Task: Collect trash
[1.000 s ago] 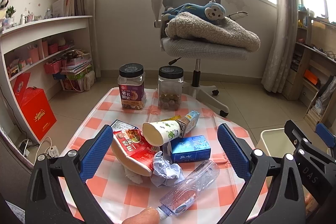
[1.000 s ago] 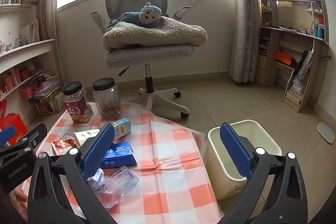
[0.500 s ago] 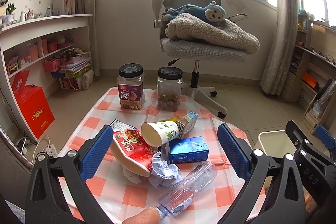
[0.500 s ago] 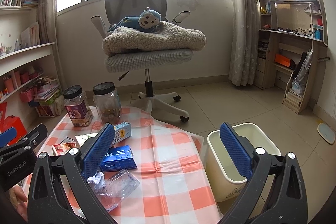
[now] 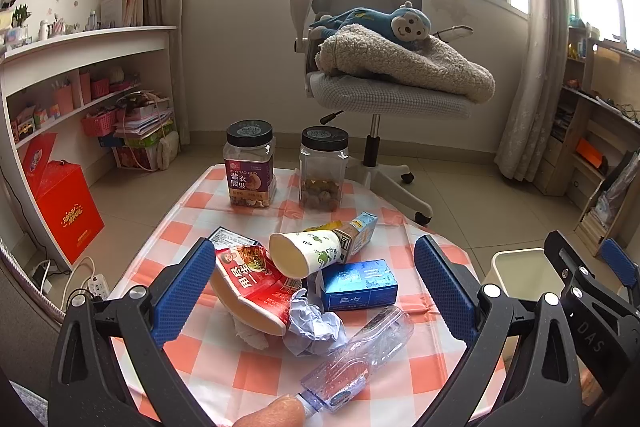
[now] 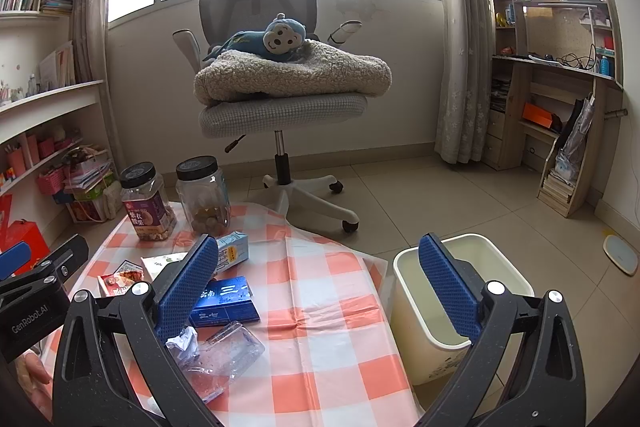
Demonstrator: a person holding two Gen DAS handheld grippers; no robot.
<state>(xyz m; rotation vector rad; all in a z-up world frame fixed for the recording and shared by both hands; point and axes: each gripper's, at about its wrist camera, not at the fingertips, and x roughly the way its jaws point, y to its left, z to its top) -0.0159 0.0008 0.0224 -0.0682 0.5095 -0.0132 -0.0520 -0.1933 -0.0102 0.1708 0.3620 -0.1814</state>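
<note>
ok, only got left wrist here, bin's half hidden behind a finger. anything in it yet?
Observer: In the right wrist view the bin shows bare inner walls; its bottom is partly behind a finger.
Operator: right gripper holding anything?
Observer: No, the right gripper is open, nothing between its fingers.
Operator: aimed where?
Observer: Over the right edge of the table, bin behind one finger, blue box partly behind the other.
</note>
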